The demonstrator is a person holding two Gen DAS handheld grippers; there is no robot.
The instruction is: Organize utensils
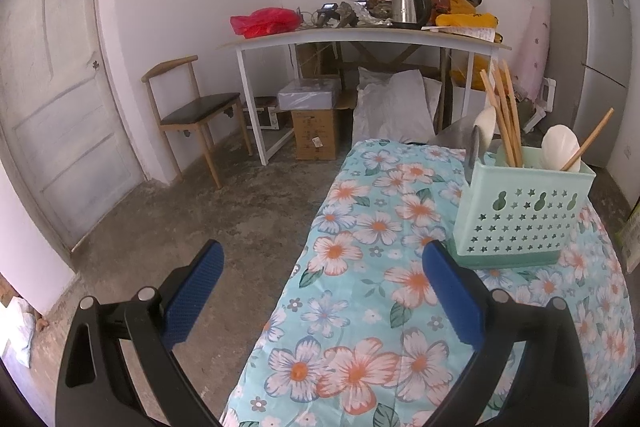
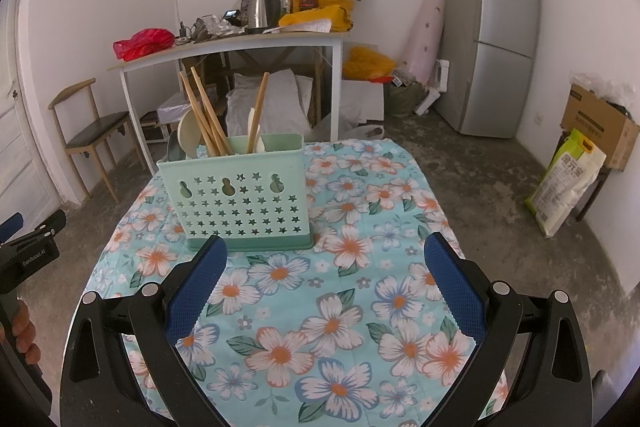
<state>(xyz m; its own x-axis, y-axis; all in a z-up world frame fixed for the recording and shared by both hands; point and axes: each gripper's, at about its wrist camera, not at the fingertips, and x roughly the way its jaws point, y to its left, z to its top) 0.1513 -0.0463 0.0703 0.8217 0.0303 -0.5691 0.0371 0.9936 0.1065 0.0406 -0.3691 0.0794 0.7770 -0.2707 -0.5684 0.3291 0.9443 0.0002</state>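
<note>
Standing at roughly 11 o'clock in the right wrist view is the mint-green perforated plastic utensil caddy (image 2: 240,195), set upright on the table under the blue floral-print tablecloth (image 2: 360,291).

Contents, as visible: a bundle of long wooden chopsticks (image 2: 204,115) leaning toward 11 o'clock; one further single wooden chopstick (image 2: 258,111); a cream-white plastic spoon (image 2: 188,129) at the caddy's left end. A dark metal piece beside that spoon cannot be identified. No loose utensil is seen on the cloth, so the sorting is judged near complete.

Right gripper (image 2: 324,287): blue-padded fingers spread wide, nothing held, caddy near its left finger.

Left gripper (image 1: 322,291): fingers likewise spread and empty, positioned over the table's left edge, caddy at 2 o'clock.

Risks noted: the tall, light caddy could be tipped if a leaning chopstick is caught by a finger; the loose cloth could be dragged, sliding the caddy toward the table edge.
</note>
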